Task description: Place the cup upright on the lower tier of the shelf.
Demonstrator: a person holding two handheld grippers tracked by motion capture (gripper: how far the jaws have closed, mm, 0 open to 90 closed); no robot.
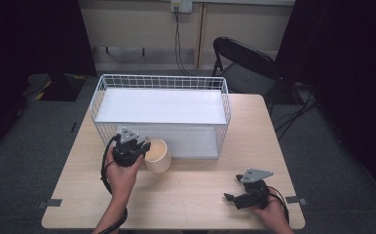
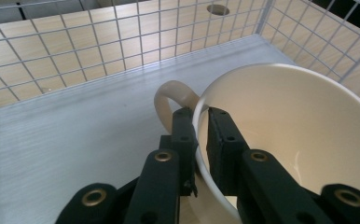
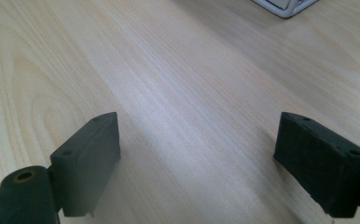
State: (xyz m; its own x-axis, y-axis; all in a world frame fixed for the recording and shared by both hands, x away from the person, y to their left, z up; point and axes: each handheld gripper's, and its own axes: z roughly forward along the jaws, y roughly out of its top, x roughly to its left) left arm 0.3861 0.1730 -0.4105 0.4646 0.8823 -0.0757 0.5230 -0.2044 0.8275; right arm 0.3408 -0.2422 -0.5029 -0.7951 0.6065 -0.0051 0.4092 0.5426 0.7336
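Mug: a cream mug [image 1: 158, 155] stands on the desk [image 1: 196, 195] just in front of the wire basket's near wall, left of the desk's middle, its mouth facing up. In the left gripper view the mug [image 2: 280, 130] shows a pale, bare inside and a curved handle [image 2: 171, 95] just left of the clamped stretch of rim.

Left gripper: the left gripper [image 1: 144, 146] is held in the person's left hand [image 1: 122, 173], with its jaws clamped on the mug's rim on the side nearest that hand. In its own view the left gripper [image 2: 201, 140] has one jaw outside the wall beside the handle and the other inside the cup, the thin rim pinched between them.

Right gripper: the right gripper [image 1: 232, 187] lies low over the near right part of the desk, held in the person's right hand [image 1: 271, 212], well apart from the mug. Its own view shows the right gripper [image 3: 197, 154] with jaws wide apart and bare wood grain between them.

Basket: a white wire basket [image 1: 161, 83] with a pale flat floor sits at the far middle of the desk; its corner [image 3: 285, 7] shows at the top of the right gripper view.

Surroundings: a black folding chair [image 1: 244, 61] stands beyond the desk's far right corner, on grey carpet.
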